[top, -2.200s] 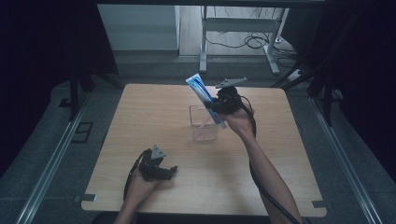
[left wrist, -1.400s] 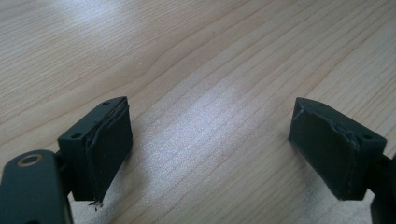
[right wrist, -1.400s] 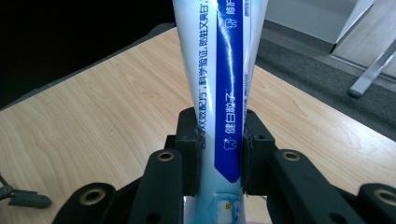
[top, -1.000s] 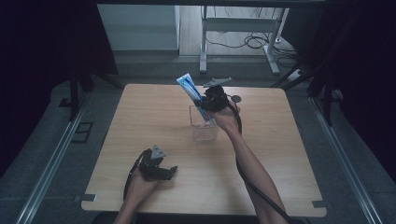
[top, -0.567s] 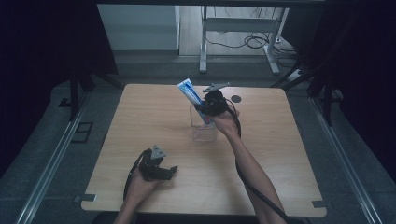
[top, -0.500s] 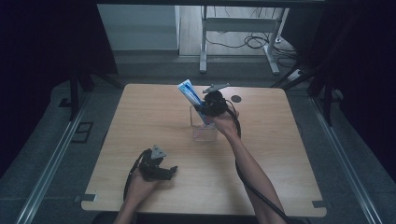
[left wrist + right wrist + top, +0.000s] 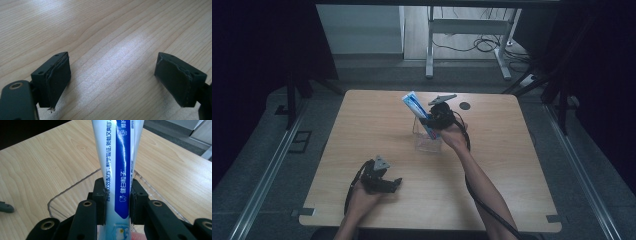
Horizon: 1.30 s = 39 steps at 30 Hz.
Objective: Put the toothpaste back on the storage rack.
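Note:
A white and blue toothpaste tube [image 7: 413, 106] [image 7: 120, 157] stands tilted, its top leaning to the left, with my right gripper [image 7: 428, 121] [image 7: 117, 197] shut on its lower part. Its lower end reaches down into a clear plastic container [image 7: 428, 143] [image 7: 72, 186] at the middle of the wooden table [image 7: 372, 120]. In the right gripper view both pads press the tube's sides just above the container's rim. My left gripper [image 7: 396, 184] [image 7: 112, 80] rests near the table's front left, open, with bare wood between its jaws.
A small black round spot [image 7: 465, 105] lies on the table behind the container. A grey object [image 7: 5, 207] lies at the left edge of the right gripper view. Beyond the far table edge stand a metal frame [image 7: 467, 30] and floor cables.
My right gripper has carried the toothpaste tube leftward and down, from beside the container to over and into it. The left gripper has stayed where it was.

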Available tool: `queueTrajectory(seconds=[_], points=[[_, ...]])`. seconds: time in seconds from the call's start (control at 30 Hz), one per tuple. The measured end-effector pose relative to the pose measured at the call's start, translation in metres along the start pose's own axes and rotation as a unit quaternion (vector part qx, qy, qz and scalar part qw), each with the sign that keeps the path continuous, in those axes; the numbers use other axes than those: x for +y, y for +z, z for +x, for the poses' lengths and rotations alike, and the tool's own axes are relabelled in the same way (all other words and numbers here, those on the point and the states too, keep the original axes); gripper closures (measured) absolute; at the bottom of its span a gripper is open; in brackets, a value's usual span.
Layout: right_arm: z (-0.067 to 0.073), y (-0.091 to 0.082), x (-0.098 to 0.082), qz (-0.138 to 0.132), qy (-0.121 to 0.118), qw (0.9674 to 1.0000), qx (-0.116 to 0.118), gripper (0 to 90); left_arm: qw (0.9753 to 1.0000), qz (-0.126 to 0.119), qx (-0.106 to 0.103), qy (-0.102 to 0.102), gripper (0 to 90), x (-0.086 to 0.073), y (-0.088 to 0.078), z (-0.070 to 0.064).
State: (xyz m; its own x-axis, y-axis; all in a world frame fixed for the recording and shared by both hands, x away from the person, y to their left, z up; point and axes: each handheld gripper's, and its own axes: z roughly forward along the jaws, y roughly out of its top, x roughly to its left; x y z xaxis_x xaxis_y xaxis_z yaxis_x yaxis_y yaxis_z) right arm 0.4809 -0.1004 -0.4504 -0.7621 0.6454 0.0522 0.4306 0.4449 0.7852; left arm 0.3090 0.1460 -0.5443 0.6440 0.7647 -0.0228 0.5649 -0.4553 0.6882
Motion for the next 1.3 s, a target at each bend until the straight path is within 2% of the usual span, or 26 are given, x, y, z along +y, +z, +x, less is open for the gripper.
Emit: queueTrajectory(seconds=[0.27, 0.5, 0.7, 0.8, 1.0, 1.3], points=[[-0.0005, 0.0014, -0.0033, 0.022, -0.008, 0.9997, -0.001, 69.4, 1.0, 0.001, 0.0, 0.0, 13.5, 0.0, -0.0001, 0.0], [-0.0008, 0.0013, -0.0031, 0.03, -0.004, 0.9995, 0.003, 67.7, 1.0, 0.002, 0.0, 0.0, 13.6, 0.0001, -0.0002, 0.0], [-0.0016, 0.0007, -0.0039, 0.034, -0.001, 0.9993, 0.016, 60.1, 1.0, 0.001, 0.001, 0.001, 13.6, 0.0001, -0.0002, 0.0], [0.0001, 0.0009, -0.0037, 0.039, -0.008, 0.999, 0.02, 57.1, 1.0, 0.001, 0.0, 0.0, 13.6, 0.0, -0.0001, 0.0], [-0.0016, 0.0, -0.0047, 0.031, 0.001, 0.9995, 0.009, 53.5, 1.0, 0.002, 0.0, 0.0, 13.6, 0.0001, -0.0002, 0.0], [0.0009, -0.0077, -0.0026, 0.013, -0.009, 0.9998, 0.016, 46.0, 1.0, 0.0, 0.0, 0.001, 13.6, 0.0, 0.0, 0.0001]])
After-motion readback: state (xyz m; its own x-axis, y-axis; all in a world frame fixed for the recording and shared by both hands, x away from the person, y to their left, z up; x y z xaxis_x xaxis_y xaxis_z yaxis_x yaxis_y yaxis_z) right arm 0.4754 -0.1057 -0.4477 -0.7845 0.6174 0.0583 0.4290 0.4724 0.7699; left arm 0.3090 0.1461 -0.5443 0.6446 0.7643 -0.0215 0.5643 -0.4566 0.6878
